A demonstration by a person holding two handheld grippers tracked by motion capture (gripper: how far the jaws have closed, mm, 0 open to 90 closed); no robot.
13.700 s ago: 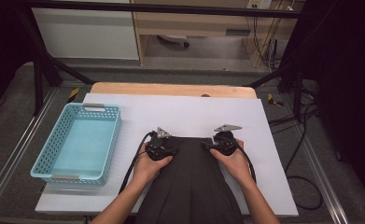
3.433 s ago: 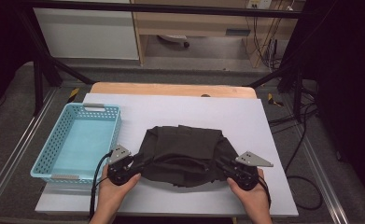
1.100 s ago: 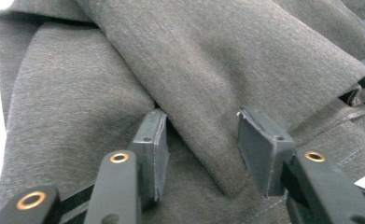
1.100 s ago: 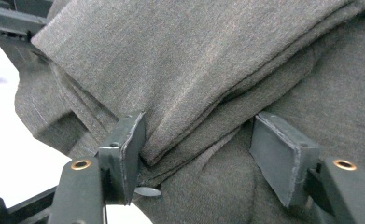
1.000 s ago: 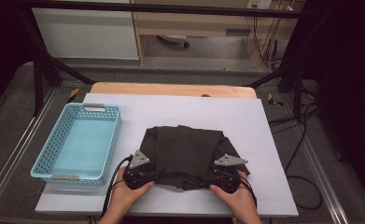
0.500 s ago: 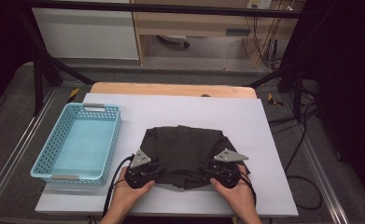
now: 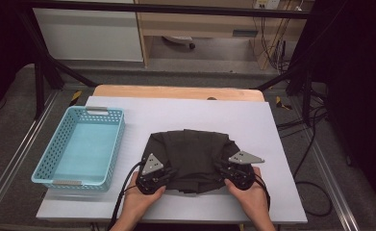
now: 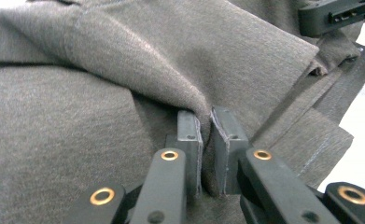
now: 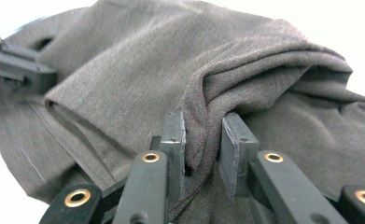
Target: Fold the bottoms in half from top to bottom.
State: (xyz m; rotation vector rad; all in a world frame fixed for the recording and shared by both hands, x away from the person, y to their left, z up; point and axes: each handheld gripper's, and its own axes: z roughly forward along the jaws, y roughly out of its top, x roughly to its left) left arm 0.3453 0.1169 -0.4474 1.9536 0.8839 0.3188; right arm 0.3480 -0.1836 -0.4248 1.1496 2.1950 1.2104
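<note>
Closing on near edge of dark cloth (image 7: 190, 156): left gripper (image 7: 162, 177) and right gripper (image 7: 225, 171) jaws just shut, each pinching fabric fold. Cloth lies right of blue basket (image 7: 109, 149). Judged ready for lift-and-fold.

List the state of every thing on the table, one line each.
Dark garment: folded, lying flat on the table, near edge bunched.
Left tongs: just been closing, pinching a fold of the garment.
Right tongs: just been closing, fold of garment between them.
Blue basket: empty, upright.
</note>
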